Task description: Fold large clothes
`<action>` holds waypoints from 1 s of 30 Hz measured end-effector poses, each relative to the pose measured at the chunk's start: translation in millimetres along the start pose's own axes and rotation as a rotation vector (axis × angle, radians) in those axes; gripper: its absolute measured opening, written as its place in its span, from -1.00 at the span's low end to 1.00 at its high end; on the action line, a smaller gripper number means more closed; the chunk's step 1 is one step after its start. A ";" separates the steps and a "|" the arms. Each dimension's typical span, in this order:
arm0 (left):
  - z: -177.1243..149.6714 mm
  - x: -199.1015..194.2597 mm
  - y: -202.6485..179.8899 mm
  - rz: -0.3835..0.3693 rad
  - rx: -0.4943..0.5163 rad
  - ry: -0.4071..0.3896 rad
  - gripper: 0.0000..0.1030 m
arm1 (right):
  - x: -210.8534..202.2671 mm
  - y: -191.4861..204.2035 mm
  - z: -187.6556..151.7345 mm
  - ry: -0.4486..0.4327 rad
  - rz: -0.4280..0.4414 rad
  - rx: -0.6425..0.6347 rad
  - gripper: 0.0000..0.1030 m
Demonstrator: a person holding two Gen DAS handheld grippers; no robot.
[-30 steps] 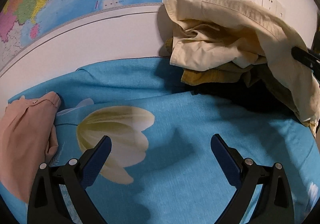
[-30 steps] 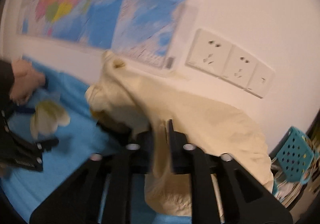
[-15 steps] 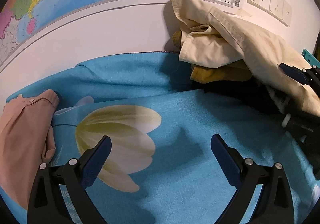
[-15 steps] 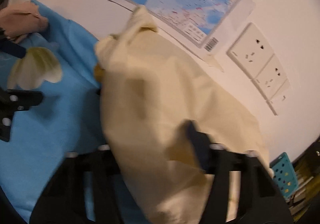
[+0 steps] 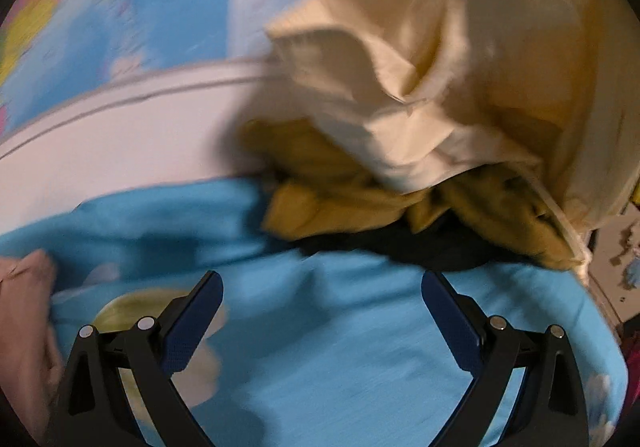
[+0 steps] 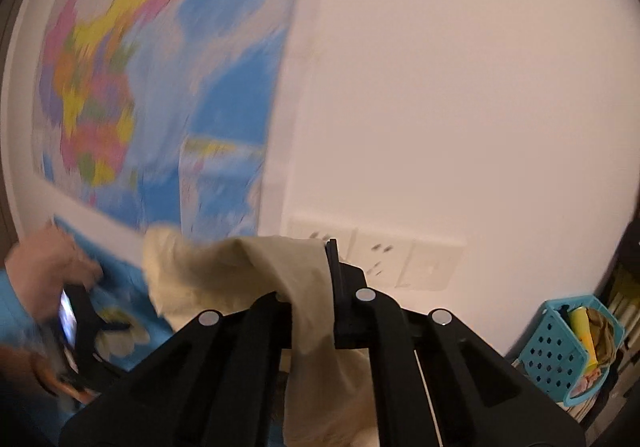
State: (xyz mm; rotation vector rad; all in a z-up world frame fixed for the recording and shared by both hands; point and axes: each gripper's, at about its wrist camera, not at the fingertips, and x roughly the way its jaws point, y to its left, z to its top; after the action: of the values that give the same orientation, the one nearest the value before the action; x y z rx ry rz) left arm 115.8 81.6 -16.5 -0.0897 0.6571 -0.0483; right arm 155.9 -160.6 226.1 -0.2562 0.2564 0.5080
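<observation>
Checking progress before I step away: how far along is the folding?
Early. Nothing visibly folded. The right hand-held gripper is shut on the cream garment, lifting it off the pile. The left hand-held gripper is open over the blue sheet. The mustard garment waits.

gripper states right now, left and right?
Left gripper: open, nothing between its fingers, over the blue sheet.
Right gripper: jaws just closed, shut on the cream garment.
</observation>
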 end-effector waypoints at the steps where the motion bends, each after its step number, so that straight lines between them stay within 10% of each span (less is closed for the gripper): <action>1: 1.8 1.4 -5.5 -0.015 0.008 -0.015 0.87 | -5.7 -3.8 1.4 -0.003 -0.003 0.006 -0.96; 9: 39.8 24.9 -40.1 0.001 0.025 -0.205 0.78 | -37.5 -26.8 4.9 -0.024 0.035 0.066 -0.96; 12: 56.0 28.2 -40.1 -0.107 0.018 -0.211 -0.70 | -49.6 -35.3 8.8 -0.040 0.021 0.072 -0.96; 13: 67.0 25.9 -39.9 -0.144 0.005 -0.205 -0.82 | -54.2 -37.7 12.8 -0.050 0.014 0.076 -0.96; 23: 163.8 -130.7 -29.0 -0.316 -0.012 -0.536 -0.88 | -204.0 -42.6 100.6 -0.324 -0.013 0.038 -0.97; 30: 145.5 -305.5 14.0 -0.161 0.048 -0.764 -0.88 | -294.7 -34.0 94.6 -0.367 0.135 0.072 -0.97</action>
State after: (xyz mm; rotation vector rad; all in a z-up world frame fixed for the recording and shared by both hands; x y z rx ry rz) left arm -36.5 127.8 282.4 -0.1062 -0.1162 -0.1750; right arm -58.6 -291.5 410.0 -0.0720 -0.0666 0.6666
